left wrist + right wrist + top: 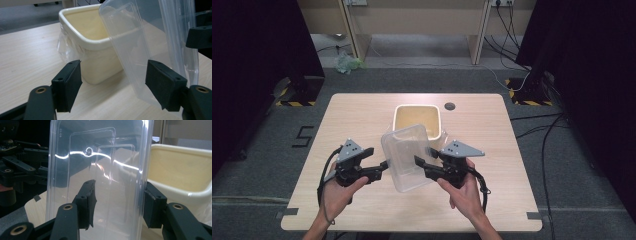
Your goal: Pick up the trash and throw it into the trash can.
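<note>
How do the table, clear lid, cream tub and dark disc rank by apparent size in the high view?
1. Table
2. Clear lid and cream tub: too close to rank, and the lid is held nearer the camera
3. Dark disc

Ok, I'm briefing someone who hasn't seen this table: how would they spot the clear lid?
On the light wooden table, find the cream tub near the middle. Just in front of it, lifted and tilted, is the clear plastic lid, between the left gripper and the right gripper. Unlike the opaque tub, it is flat and see-through.

Grey floor [257, 150], black curtains [252, 45], cables [542, 135]
</note>
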